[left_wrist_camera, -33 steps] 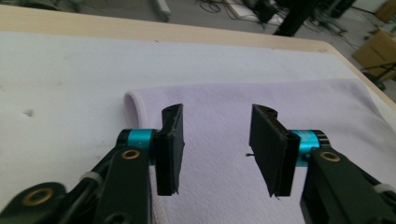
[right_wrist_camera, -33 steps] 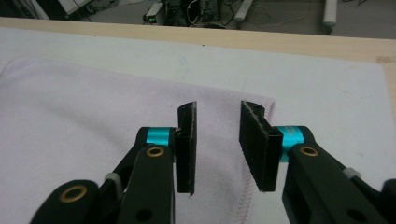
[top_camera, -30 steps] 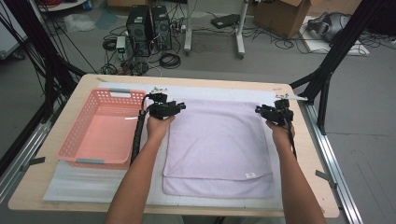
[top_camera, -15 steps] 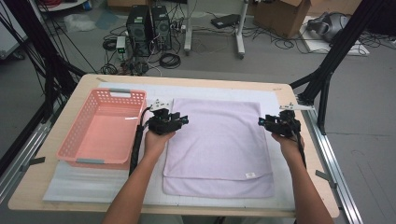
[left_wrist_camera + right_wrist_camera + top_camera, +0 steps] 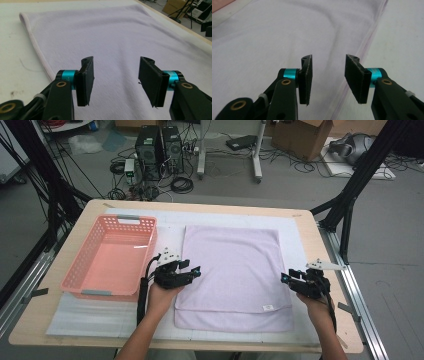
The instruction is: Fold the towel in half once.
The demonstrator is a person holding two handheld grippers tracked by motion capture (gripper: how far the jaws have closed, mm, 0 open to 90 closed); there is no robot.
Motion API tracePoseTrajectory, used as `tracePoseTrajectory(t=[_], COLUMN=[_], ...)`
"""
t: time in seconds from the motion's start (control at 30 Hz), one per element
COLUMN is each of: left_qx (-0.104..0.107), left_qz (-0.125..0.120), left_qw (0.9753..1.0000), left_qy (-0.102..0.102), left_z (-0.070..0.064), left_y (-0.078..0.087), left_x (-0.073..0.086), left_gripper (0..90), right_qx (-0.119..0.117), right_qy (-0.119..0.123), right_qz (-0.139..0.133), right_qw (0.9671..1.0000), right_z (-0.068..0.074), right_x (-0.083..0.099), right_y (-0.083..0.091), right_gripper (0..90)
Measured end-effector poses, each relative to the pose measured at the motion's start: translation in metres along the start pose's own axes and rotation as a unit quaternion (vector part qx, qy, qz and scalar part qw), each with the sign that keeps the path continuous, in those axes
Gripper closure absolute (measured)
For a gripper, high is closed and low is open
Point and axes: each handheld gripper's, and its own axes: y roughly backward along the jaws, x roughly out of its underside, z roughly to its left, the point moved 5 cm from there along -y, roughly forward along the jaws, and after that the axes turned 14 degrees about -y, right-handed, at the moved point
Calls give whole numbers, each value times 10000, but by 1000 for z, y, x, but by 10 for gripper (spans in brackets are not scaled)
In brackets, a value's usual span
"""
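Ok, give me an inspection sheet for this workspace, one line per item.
Surface: wooden table with a white mat over most of it.
Job's things: lilac towel lying flat and folded, small label near its front right corner.
Clutter: pink basket left of the towel, nothing seen inside.
Grippers: left gripper open at the towel's left edge; right gripper open at its right edge; neither holds cloth.
Cables: black cable along the left forearm; loose cables on the floor behind.
Surroundings: computer towers, cardboard box, black frame legs.
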Motion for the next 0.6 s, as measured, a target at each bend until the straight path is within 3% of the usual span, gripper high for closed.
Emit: tracePoseTrajectory(t=[0.23,0.5,0.57,0.6], left_qx=[9,38,28,34], left_qz=[212,247,275,273], left_qw=[9998,9996,9995,9996], left_qy=[-68,-120,-125,-97], left_z=[-18,-26,-27,-28], left_y=[19,36,40,41], left_x=[27,37,41,42], left_gripper=[473,478,482,482], right_qx=[-108,-131,-110,-141], right_qy=[71,-17,-7,-25], right_qz=[16,1,57,111], right_qw=[9999,9999,9999,9998], right_z=[8,10,10,10], right_x=[30,56,62,65], right_y=[23,37,37,36], right_gripper=[559,568,592,651])
